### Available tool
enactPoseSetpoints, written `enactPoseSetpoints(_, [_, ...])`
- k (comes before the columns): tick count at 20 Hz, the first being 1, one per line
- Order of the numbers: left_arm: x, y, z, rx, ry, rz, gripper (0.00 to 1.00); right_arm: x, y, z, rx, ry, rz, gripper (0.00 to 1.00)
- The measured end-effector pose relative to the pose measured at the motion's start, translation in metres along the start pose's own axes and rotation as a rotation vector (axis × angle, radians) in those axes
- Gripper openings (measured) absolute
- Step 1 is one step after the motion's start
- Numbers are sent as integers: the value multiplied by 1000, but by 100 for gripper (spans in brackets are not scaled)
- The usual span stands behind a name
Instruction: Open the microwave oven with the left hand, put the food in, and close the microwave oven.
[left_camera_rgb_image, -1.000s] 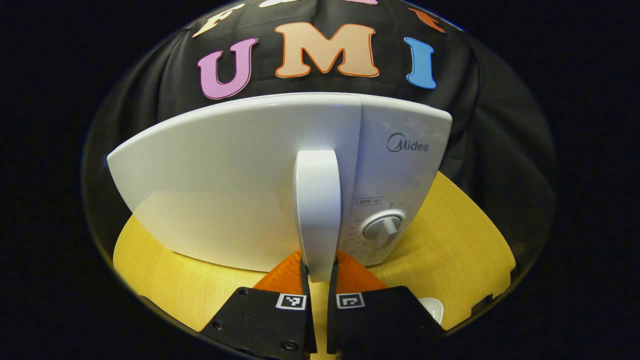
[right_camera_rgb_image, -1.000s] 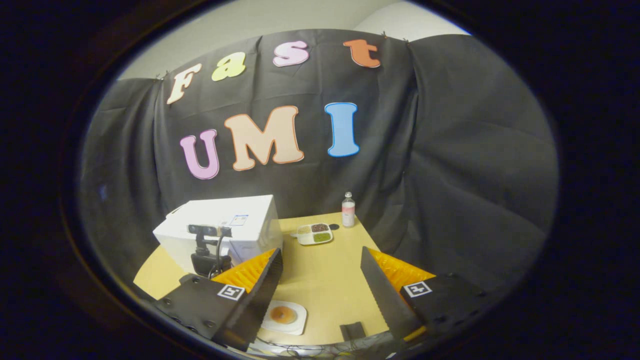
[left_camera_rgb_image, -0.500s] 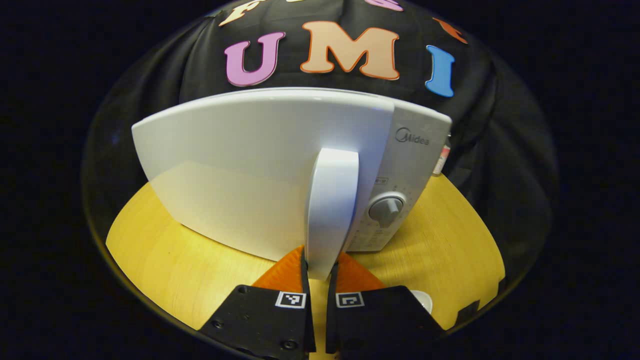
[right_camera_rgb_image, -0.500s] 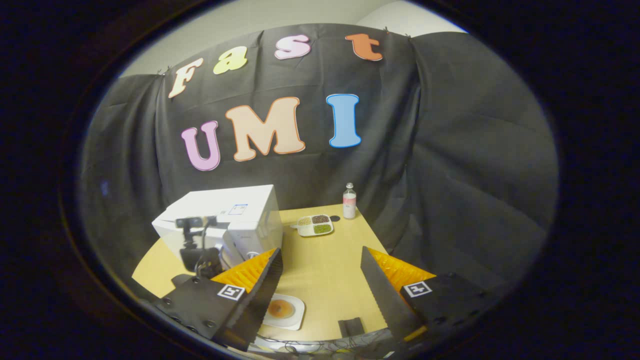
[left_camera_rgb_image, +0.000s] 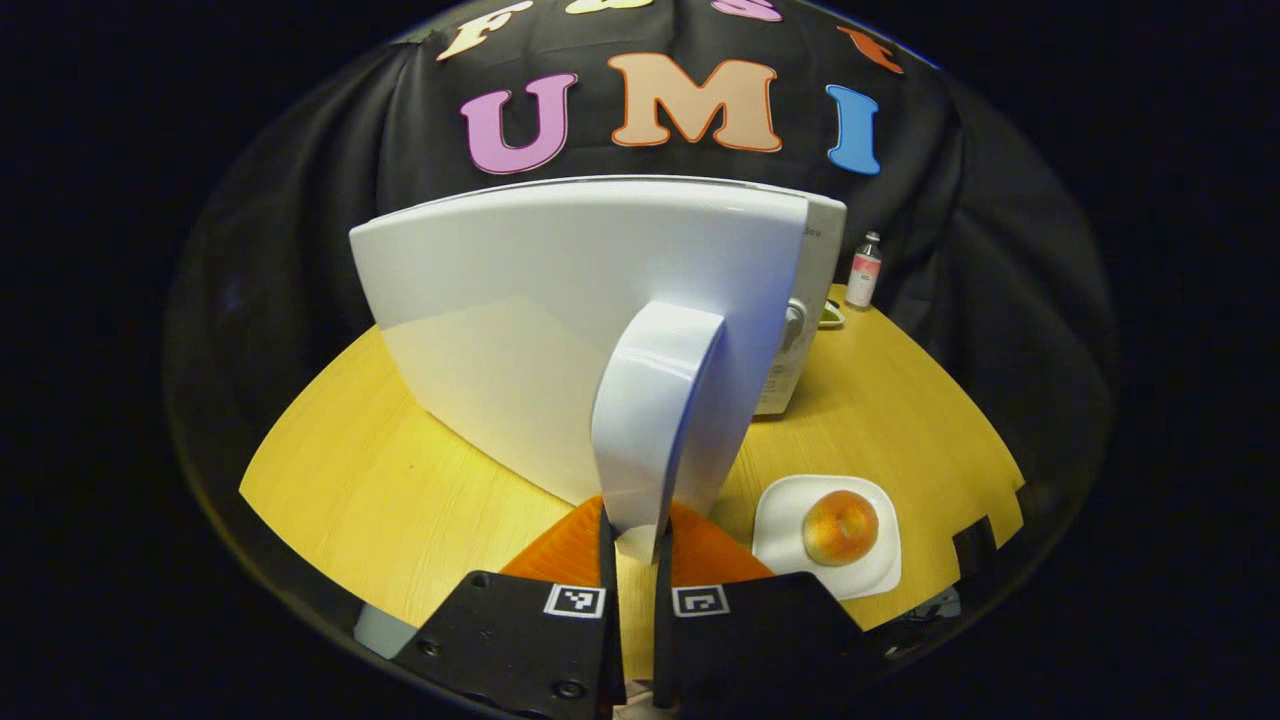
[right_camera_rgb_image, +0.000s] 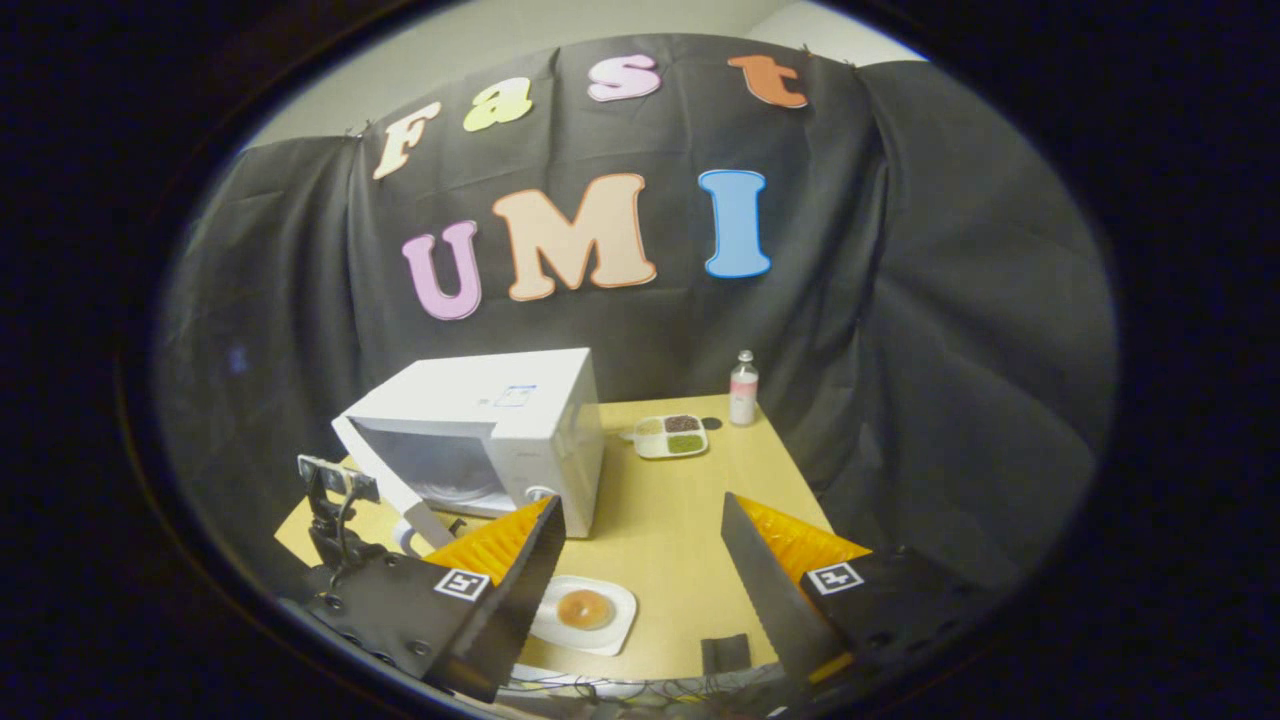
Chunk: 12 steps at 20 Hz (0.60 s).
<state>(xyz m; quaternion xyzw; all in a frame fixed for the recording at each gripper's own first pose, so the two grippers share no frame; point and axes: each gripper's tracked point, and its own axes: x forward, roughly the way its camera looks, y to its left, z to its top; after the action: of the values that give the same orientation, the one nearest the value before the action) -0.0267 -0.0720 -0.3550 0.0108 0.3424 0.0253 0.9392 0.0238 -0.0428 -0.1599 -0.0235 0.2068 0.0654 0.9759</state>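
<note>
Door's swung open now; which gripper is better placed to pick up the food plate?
Right. The right gripper is open above the plate, while the left gripper is shut on the door handle.

No readable text — labels blurred

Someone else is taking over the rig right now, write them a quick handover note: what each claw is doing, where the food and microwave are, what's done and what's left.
Left claw: shut on the door handle of the microwave, door part open.
Right claw: open, holding nothing, hovering above the table near its front edge.
Food: the bun sits on the white plate on the table, in front of the microwave.
Also on the table: a divided tray and a bottle at the back.
Done: door unlatched and swung partway.
Left: open the door fully if needed, put the food inside, close the door.
</note>
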Motion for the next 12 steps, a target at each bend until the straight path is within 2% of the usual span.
enactPoseSetpoints(4, [-24,26,-17,-33,15,55,14,2,21,-11,15,34,69,98])
enactPoseSetpoints(9, [-57,66,-38,-186,27,143,19,9,39,-26,29,77,131,99])
enactPoseSetpoints(12, [-75,92,-48,-222,16,220,29,11,47,-36,25,107,163,99])
